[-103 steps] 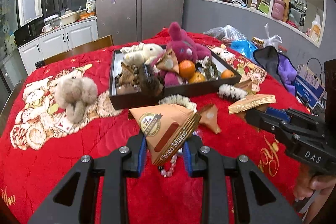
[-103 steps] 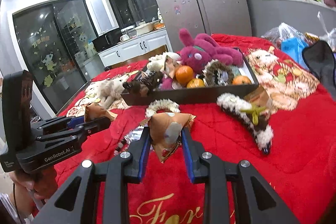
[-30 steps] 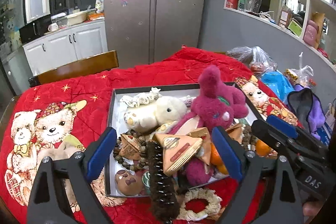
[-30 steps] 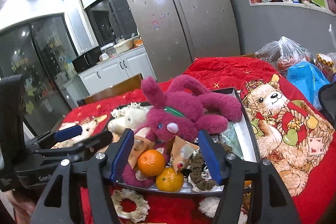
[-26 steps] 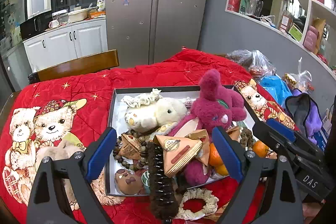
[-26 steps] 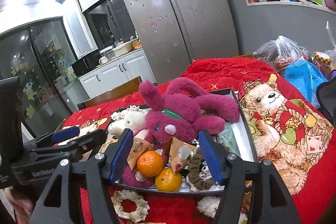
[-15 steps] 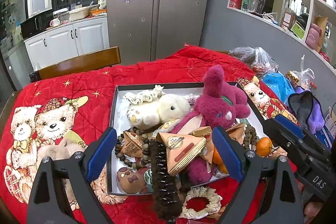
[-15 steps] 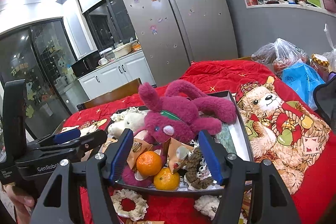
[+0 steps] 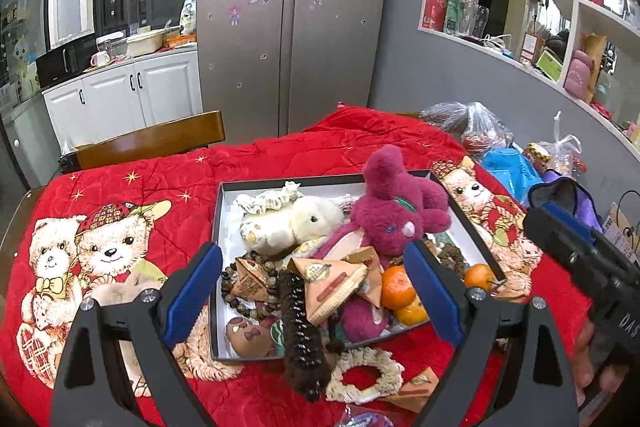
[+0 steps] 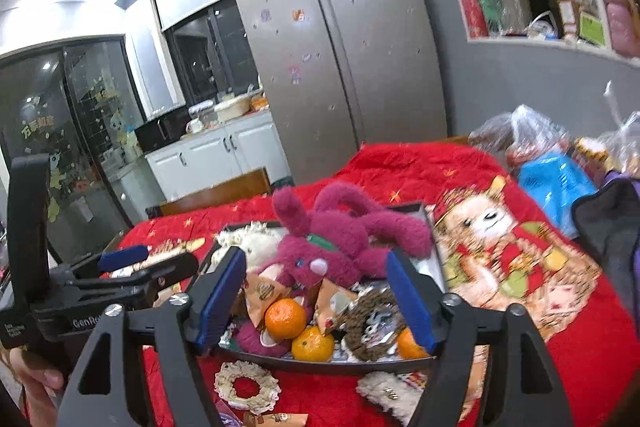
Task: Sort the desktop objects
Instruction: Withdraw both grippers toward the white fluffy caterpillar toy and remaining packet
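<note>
A dark box [image 9: 218,211] [image 10: 438,255] on the red quilt is piled with toys and snacks: a magenta plush rabbit [image 9: 396,207] [image 10: 332,239], a cream plush [image 9: 292,223], triangular snack packets [image 9: 332,283] [image 10: 264,291], oranges [image 9: 396,287] [image 10: 285,319], a bead string [image 9: 248,307]. My left gripper [image 9: 316,291] hangs open above the box's near side, holding nothing. My right gripper [image 10: 316,295] hovers over the near right part, its jaws opening, nothing pressed between them. Each gripper shows in the other's view, the right gripper [image 9: 580,263] and the left gripper [image 10: 132,267].
A cream scrunchie [image 9: 360,375] [image 10: 246,387], a dark fuzzy hair tie [image 9: 300,343], a white fuzzy one [image 10: 384,395] and a snack packet [image 9: 412,387] lie on the quilt before the box. A beige plush [image 9: 120,295] lies left. Plastic bags [image 9: 480,135] and a dark pouch [image 9: 560,195] crowd the right edge; a chair [image 9: 152,143] stands behind.
Both grippers held snack packets earlier; those now lie in the box. Over the last second both rose a little and the right jaws spread wider.
</note>
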A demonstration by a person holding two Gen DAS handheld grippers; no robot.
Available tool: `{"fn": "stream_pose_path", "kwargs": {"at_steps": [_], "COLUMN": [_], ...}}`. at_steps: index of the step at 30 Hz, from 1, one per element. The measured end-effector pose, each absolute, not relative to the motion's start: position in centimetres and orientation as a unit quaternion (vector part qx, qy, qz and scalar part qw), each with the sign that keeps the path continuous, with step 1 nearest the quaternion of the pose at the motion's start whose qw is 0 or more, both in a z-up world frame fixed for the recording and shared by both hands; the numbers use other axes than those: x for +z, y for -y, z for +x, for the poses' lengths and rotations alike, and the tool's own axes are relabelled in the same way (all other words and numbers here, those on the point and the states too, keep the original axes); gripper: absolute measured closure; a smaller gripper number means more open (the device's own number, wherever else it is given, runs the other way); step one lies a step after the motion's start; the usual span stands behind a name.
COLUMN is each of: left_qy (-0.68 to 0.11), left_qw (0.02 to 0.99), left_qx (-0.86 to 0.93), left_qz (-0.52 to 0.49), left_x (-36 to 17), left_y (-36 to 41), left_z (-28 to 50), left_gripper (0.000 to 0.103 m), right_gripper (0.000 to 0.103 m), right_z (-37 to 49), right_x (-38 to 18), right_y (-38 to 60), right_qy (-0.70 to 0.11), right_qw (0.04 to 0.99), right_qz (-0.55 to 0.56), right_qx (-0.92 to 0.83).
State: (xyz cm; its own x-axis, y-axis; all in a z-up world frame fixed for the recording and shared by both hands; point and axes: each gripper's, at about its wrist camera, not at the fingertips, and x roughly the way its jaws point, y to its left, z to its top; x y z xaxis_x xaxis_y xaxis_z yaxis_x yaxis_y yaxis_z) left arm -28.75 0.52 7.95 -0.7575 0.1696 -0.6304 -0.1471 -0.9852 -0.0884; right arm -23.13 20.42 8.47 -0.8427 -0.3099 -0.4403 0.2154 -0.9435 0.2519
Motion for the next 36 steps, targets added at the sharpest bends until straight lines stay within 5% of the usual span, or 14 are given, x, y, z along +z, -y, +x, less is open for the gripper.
{"fn": "stream_pose_path", "kwargs": {"at_steps": [15,26,36], "left_qy": [-0.017,-0.075,-0.073], "left_qw": [0.116,0.13,0.142], "left_qx": [0.931,0.912,0.91], "left_qz": [-0.347,-0.382,-0.382], "left_x": [6.2,1.5,0.6], "left_y": [-3.6,-8.2,-10.4], "left_z": [-23.8,-23.5,-21.1], "left_gripper": [0.005,0.005,0.005], "right_gripper": [0.023,0.023,0.023], "right_z": [-19.1,-20.8,-20.3], "right_x": [7.2,4.0,3.1], "right_y": [-22.5,-27.2,-25.2], "right_qy": [0.021,0.1,0.037], "right_qw": [0.113,0.09,0.126], "right_qz": [0.241,0.295,0.323], "right_qx": [-0.964,-0.946,-0.937]}}
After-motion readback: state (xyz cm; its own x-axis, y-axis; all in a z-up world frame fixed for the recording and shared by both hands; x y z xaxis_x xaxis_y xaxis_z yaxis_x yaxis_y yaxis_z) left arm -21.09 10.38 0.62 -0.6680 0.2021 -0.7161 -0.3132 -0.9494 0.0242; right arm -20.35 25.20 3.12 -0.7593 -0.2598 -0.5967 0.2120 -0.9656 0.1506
